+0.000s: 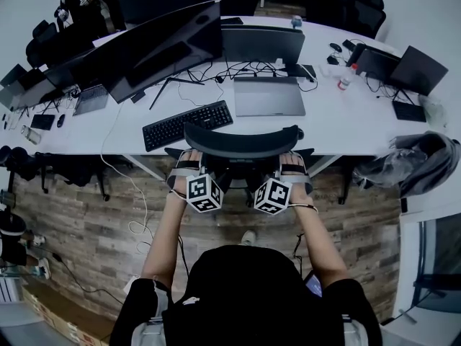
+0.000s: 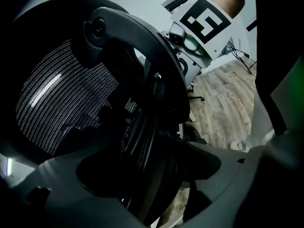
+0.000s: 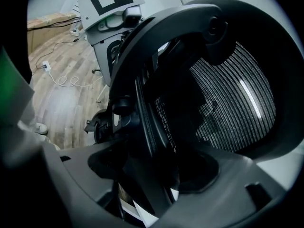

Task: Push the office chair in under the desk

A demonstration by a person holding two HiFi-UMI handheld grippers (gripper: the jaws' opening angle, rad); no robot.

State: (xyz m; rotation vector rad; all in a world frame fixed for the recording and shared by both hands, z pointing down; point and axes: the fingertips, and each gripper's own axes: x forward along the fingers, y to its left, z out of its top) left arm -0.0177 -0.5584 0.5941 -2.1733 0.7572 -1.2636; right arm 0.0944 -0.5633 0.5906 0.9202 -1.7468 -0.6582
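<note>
Office chair (image 1: 241, 141), head view: its curved black top rail lies just ahead of my left tool (image 1: 196, 175) and right tool (image 1: 282, 177), against the white counter (image 1: 338, 125) edge.

Left gripper view: grey moulded jaws pinch the smooth black frame (image 2: 128, 37), with ribbed mesh (image 2: 57, 103) to their left.

Right gripper view: the jaws likewise clamp the frame, mesh to their right and plank floor (image 3: 61, 99) to their left.

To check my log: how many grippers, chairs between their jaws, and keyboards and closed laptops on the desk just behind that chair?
Grippers: 2, the left gripper and the right gripper
office chair: 1
keyboard: 1
closed laptop: 1
Total: 5
</note>
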